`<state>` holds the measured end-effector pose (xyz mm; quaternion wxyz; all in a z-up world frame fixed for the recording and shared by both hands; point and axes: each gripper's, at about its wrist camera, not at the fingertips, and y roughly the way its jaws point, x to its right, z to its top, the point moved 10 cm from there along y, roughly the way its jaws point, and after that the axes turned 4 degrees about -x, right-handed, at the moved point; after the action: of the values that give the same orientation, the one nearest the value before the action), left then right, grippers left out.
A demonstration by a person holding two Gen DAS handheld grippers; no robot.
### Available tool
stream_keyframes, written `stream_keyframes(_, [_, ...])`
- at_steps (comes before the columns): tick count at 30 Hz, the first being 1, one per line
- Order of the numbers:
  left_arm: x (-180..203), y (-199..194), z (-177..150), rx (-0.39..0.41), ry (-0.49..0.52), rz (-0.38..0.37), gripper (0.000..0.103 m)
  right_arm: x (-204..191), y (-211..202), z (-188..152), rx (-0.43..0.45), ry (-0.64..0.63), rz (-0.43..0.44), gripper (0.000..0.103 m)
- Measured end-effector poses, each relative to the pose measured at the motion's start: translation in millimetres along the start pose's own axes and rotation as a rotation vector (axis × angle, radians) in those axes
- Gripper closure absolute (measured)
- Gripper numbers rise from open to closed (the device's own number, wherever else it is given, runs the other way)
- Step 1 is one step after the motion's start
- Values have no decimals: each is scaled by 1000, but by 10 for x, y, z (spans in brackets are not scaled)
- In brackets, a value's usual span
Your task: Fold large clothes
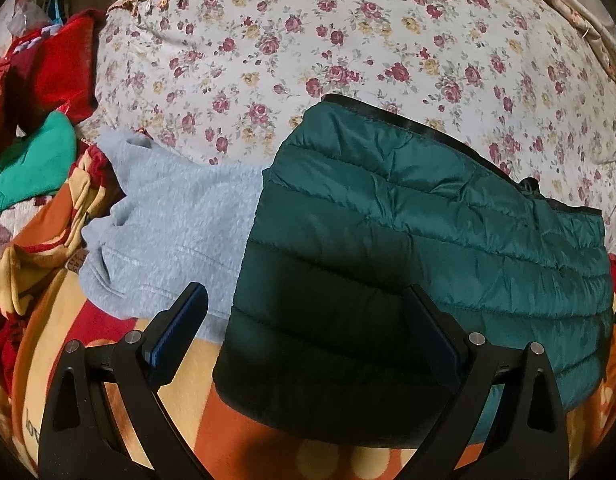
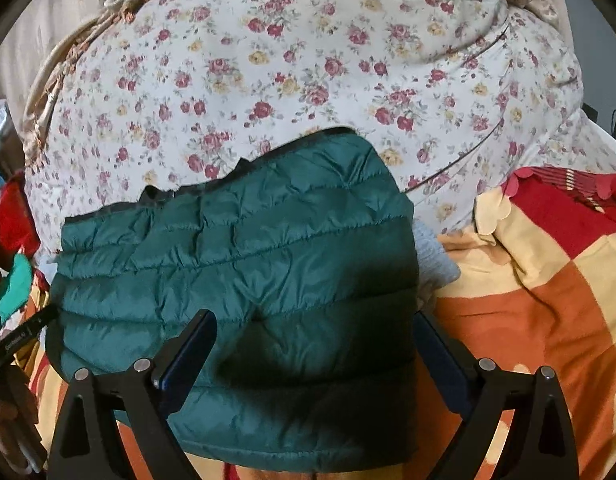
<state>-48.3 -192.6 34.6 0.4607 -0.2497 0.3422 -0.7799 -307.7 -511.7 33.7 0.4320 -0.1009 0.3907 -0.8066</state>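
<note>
I judge that I am near the end of the fold for the green puffer jacket [image 1: 408, 216]: it already lies as a compact, thick rectangle on the orange and red blanket [image 2: 540, 280], with its far edge against the flowered sheet [image 1: 308, 40]. A grey sweater [image 1: 167, 216] lies just beside it on the left and partly under it; I see a small corner of it also in the right wrist view.

The left gripper [image 1: 303, 328] is released, its 2 fingers spread wide, and it holds nothing. The near left corner of the jacket lies between them, below the pads. The right gripper [image 2: 316, 352] is also released and empty, and it hovers over the near right part of the jacket.

For the next move, I think I must either press the bundle flat, because the padding is puffy and may spring open, or take both near corners and carry it aside. A pile of red and green clothes [image 1: 39, 112] waits at the left.
</note>
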Motion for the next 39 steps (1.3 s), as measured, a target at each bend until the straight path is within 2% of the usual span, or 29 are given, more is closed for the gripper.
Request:
stream_keyframes(10, [-41,86,-5,-8,-7,5,5,9,231,-89,-43,-7,-34,7])
stream_keyframes(18, [-44,169,-10,-19,-16,-2,5,85,437,-148,-79,34,1,6])
stream_keyframes(21, [-42,203,-17,-24,-20,-7,5,85,498,-165,-84,29,7,2])
stream_keyframes(39, [-57,349,4,-70,-69,-108,4,307,452,-152,-106,114,84,1])
